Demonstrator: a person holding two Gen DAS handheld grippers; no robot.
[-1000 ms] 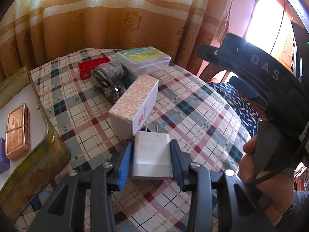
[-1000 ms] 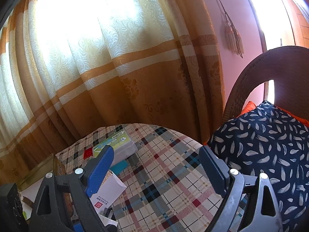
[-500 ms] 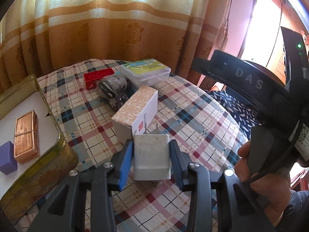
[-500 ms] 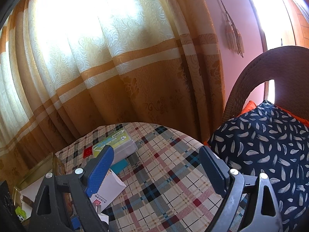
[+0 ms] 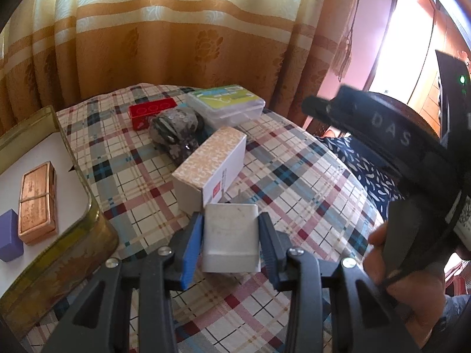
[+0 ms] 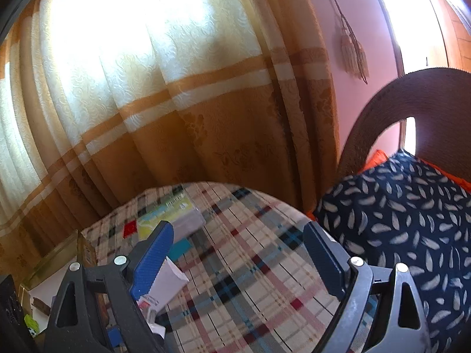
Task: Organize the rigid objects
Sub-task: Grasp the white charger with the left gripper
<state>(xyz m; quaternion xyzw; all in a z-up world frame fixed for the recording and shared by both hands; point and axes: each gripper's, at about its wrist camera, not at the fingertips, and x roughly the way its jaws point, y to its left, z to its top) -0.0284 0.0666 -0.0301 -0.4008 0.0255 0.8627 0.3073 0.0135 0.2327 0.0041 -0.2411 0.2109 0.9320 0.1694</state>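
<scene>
I have the white charger block [image 5: 231, 236] pinched in my left gripper [image 5: 230, 241], raised above the plaid table [image 5: 294, 182], with the gold tin tray [image 5: 88, 229] close on its left, while my right gripper [image 6: 238, 261] hangs spread and empty.

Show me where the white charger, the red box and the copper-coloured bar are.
white charger [image 5: 231, 235], left wrist view, middle of its top face.
red box [image 5: 151, 110], left wrist view, middle of its lid.
copper-coloured bar [image 5: 36, 201], left wrist view, centre of its top.

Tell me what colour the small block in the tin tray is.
Purple; the small block shows best in the left wrist view.
</scene>
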